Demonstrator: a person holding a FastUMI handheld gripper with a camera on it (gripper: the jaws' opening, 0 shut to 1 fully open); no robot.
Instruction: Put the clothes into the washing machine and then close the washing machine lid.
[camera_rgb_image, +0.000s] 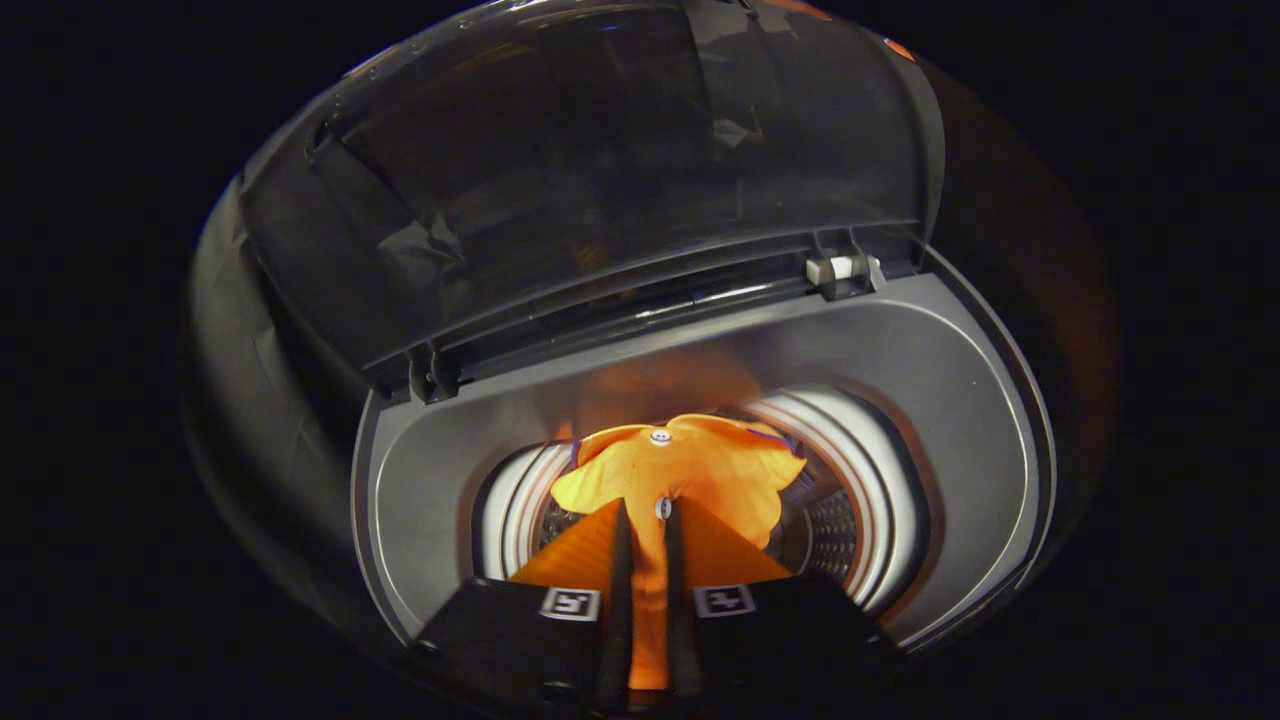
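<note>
An orange garment (690, 470) with small white buttons hangs from my gripper (647, 512), whose two fingers are shut on a fold of it. The cloth bunches just ahead of the fingertips and dangles over the round drum opening (860, 470) of a top-loading washing machine (930, 400). The machine's dark, see-through lid (600, 170) stands raised behind the opening, held by two hinges. The perforated drum wall (830, 535) shows beside the garment, to the right of the fingers.
The grey top deck (420, 520) of the machine rings the drum opening. A white latch piece (840, 268) sits at the lid's right hinge. Dark booth wall lies beyond the lid.
</note>
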